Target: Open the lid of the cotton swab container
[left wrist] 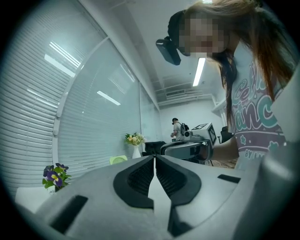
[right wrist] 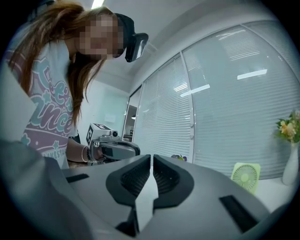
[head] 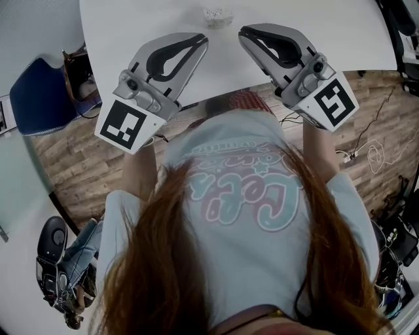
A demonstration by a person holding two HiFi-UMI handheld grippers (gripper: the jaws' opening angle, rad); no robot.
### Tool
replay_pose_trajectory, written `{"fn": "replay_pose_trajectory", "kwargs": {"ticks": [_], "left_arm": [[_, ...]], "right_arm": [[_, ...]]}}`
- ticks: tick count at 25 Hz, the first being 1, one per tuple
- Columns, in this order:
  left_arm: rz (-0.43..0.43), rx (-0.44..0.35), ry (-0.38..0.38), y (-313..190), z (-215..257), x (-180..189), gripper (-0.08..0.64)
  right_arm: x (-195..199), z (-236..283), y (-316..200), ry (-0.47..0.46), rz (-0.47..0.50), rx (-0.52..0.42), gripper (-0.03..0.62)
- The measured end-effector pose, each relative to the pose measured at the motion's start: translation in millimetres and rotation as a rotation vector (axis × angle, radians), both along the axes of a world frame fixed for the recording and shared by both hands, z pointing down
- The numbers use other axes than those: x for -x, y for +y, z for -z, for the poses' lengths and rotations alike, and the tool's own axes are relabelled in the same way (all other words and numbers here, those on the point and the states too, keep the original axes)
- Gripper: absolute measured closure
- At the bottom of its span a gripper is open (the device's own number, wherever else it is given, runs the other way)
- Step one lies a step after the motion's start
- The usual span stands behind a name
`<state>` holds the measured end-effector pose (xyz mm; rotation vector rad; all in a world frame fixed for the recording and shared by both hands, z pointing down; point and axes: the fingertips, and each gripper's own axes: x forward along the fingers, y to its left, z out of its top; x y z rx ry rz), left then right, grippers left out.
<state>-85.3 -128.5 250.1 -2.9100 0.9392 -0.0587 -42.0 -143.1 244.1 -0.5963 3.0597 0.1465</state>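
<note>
The table [head: 131, 19] is smooth, matt white. The container [head: 218, 16] looks clear and glossy. The left claw [head: 200, 42] and right claw [head: 245, 33] have matt grey plastic shells. Their pads [left wrist: 140, 179] are black and finely ribbed. The floor [head: 72, 163] is wood-grain plank.

Container [head: 218, 16] on table [head: 131, 23]; chair [head: 40, 98] left of table
</note>
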Motion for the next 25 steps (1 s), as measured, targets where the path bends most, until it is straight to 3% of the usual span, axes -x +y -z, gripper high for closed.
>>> {"fn": "replay_pose_trajectory", "kwargs": {"ticks": [12,25], "left_arm": [[-0.002,0.014,-0.047,2.4,-8.5,-4.9,0.551],[-0.011,0.013,-0.034,-1.1,-4.8,-6.0,0.551]], "right_arm": [[-0.6,2.5,4.6,-0.017,0.006,-0.002,0.586],[0.9,3.4,2.6,-0.005,-0.006,-0.019,0.588]]}}
